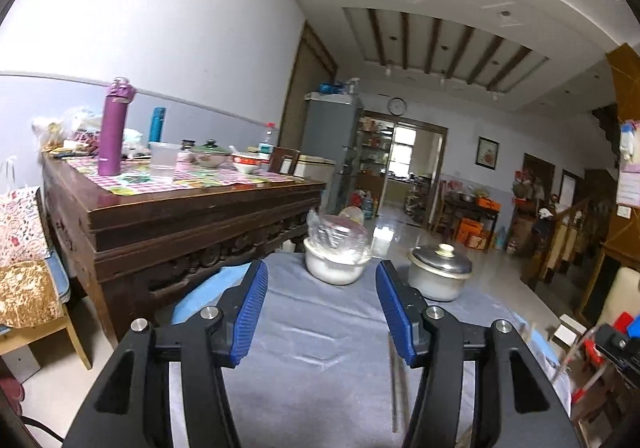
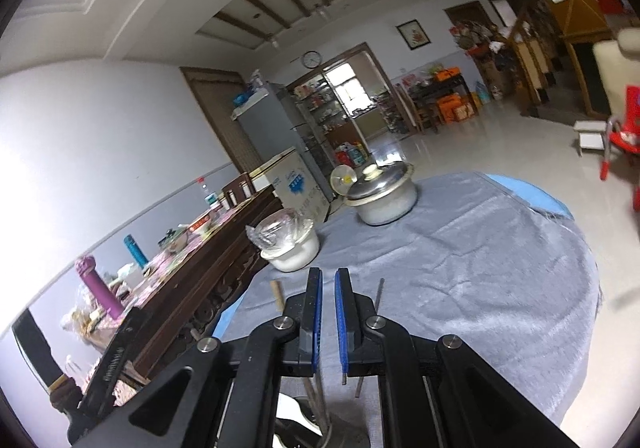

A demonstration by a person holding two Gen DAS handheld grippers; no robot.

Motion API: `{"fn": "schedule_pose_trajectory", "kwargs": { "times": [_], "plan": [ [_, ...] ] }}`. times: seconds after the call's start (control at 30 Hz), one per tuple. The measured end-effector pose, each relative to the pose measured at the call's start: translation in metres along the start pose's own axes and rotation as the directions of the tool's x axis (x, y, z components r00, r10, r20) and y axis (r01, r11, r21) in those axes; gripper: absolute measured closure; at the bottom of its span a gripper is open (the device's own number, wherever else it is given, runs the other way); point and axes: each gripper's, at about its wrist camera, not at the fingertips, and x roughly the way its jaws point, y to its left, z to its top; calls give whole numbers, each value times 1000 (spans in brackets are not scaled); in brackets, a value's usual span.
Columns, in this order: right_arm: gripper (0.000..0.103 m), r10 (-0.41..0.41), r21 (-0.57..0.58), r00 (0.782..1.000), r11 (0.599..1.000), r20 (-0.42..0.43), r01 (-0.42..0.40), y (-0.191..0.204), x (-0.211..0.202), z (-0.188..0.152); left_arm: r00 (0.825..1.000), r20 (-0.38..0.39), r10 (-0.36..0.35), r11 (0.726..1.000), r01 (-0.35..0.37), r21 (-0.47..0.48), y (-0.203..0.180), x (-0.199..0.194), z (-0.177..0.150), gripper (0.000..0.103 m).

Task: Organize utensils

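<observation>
My left gripper point(image 1: 322, 267) stands open over a round table under a grey cloth point(image 1: 320, 352), with nothing between its blue pads point(image 1: 252, 312). A thin metal stick point(image 1: 396, 388) lies on the cloth under its right finger. My right gripper point(image 2: 329, 272) is shut to a narrow slit above the same cloth point(image 2: 480, 268), and I see nothing gripped between its pads. Another thin metal stick point(image 2: 379, 298) lies just right of its fingers. A wooden handle end point(image 2: 276, 294) lies to their left. More stick-like pieces below the right gripper are mostly hidden.
A white bowl covered in plastic wrap point(image 1: 338, 260) point(image 2: 290, 244) and a lidded metal pot point(image 1: 440, 274) point(image 2: 382, 195) stand at the table's far edge. A dark carved sideboard point(image 1: 180, 215) crowded with bottles and dishes sits close on the left. Red plastic chairs point(image 2: 624, 127) are to the right.
</observation>
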Motion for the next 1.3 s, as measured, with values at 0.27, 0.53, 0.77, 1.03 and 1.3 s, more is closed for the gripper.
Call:
{"fn": "schedule_pose_trajectory", "kwargs": {
  "times": [0.27,0.53,0.77,1.03,1.3],
  "plan": [
    [93,-35,83,999,996,-35,38,-26,2,4,991,-102,84,996,-79,52,20,21,-4,37],
    [91,-59,124,995,990,-79,69,-42,4,2,960,-224,166,985,-149,92,34,40,-15,36],
    [70,-87,117,992,988,-86,97,-43,5,-1,945,-257,202,977,-176,120,38,44,-19,36],
    [70,-98,102,990,989,-105,109,-36,13,-5,928,-307,209,976,-180,121,46,55,-26,36],
    [70,-113,102,984,987,-136,128,-36,24,-12,913,-344,218,975,-190,114,56,67,-34,36]
  ]
}}
